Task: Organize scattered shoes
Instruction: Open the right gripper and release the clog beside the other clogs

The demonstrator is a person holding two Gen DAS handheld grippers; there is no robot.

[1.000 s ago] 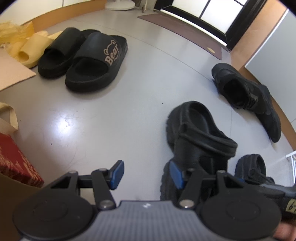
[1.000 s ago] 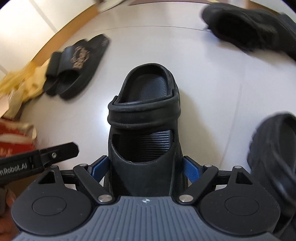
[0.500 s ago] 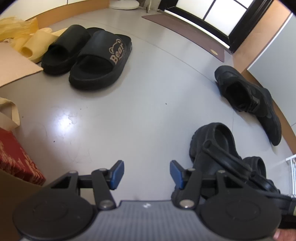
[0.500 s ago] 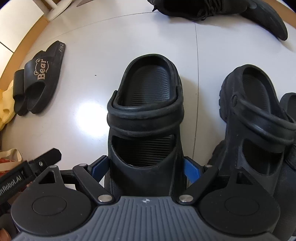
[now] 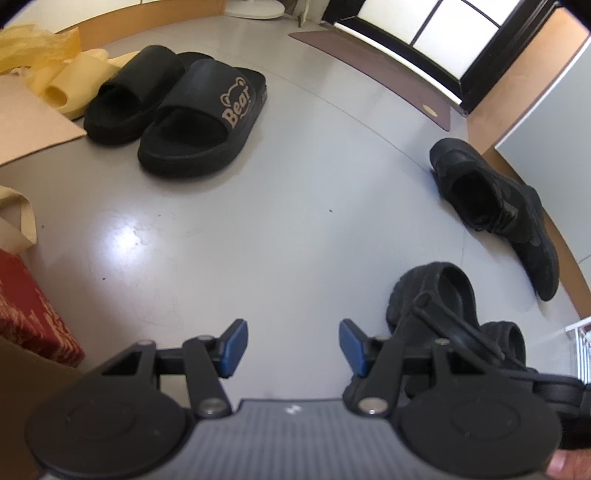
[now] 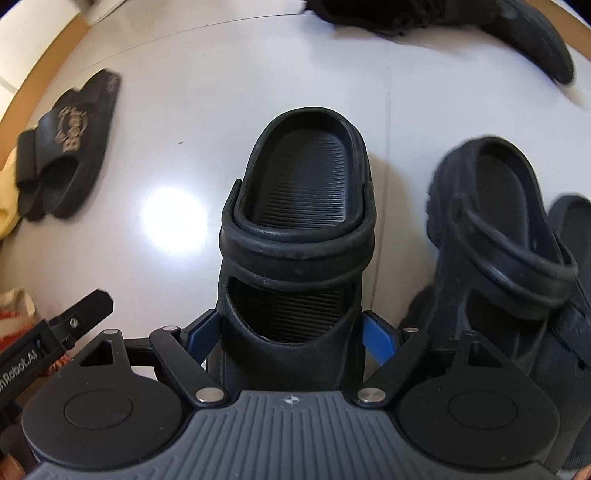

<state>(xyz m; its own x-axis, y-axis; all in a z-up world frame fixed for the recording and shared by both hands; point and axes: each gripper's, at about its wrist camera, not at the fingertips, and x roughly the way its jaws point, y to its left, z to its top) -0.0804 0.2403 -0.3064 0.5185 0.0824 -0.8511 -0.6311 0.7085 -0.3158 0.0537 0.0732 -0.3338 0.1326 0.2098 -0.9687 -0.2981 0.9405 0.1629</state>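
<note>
Grey glossy floor (image 6: 184, 110), shoes scattered. Right gripper (image 6: 291, 332) straddles the black clog (image 6: 295, 229) at its toe end, jaws closing, pads at its sides; its mate (image 6: 498, 236) sits just beside it. Left gripper (image 5: 291, 343) gapes over bare floor, holding nothing. Clog looks light, rubbery, squashy; gripping across the stiffer sole sidewalls seems safest.

The clog's (image 6: 295, 254) toe hides under the right gripper (image 6: 293, 330). Far ahead, the black sneaker (image 6: 480, 26) is cut off. To the left, the Bear slide (image 6: 66, 147) looks blurry.
</note>
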